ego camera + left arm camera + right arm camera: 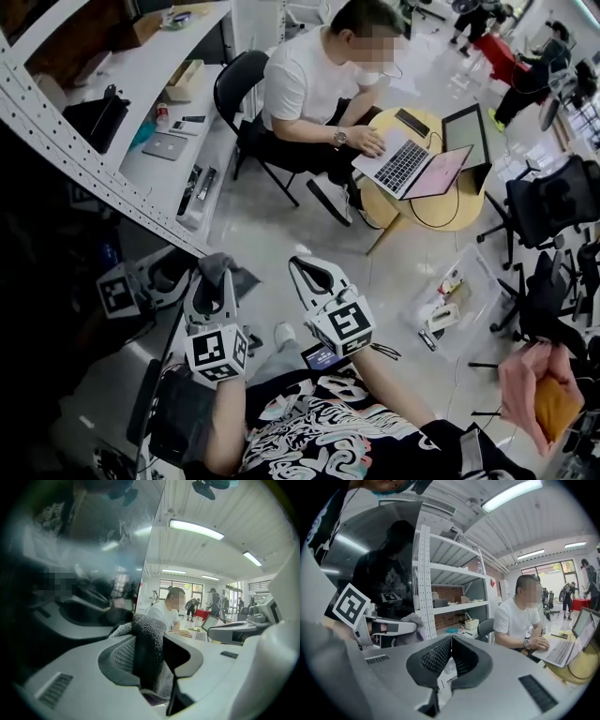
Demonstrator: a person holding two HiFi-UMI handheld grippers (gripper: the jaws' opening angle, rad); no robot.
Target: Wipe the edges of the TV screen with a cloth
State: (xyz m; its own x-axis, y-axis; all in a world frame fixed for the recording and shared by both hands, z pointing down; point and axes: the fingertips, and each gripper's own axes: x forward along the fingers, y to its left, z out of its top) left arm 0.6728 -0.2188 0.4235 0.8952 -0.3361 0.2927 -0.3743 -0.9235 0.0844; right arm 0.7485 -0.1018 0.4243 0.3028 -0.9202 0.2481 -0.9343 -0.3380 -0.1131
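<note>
— At seven o'clock in the head view, what does the left gripper (212,277) hold?

— Its jaws are clamped on a dark grey fluffy terry cloth (148,651). The fabric fills the gap between them and bunches over the tips.

— And the large dark glossy TV screen (89,541)?

— It fills the nine-to-eleven o'clock side of the left gripper view, and its edge runs down to just behind the cloth. Whether the cloth touches it I cannot tell.

— The right gripper (450,645)?

— Jaws together, ribbed pads meeting, nothing between them. It hangs just at three o'clock of the left one, apart from the screen.

— Any containers?

— A clear plastic bin (480,281) on the pale floor (281,225) at four o'clock holds small mixed items, too small to name. A beige open box (185,79) sits on the white desk (131,89) at eleven o'clock, and I cannot make out its contents.
</note>
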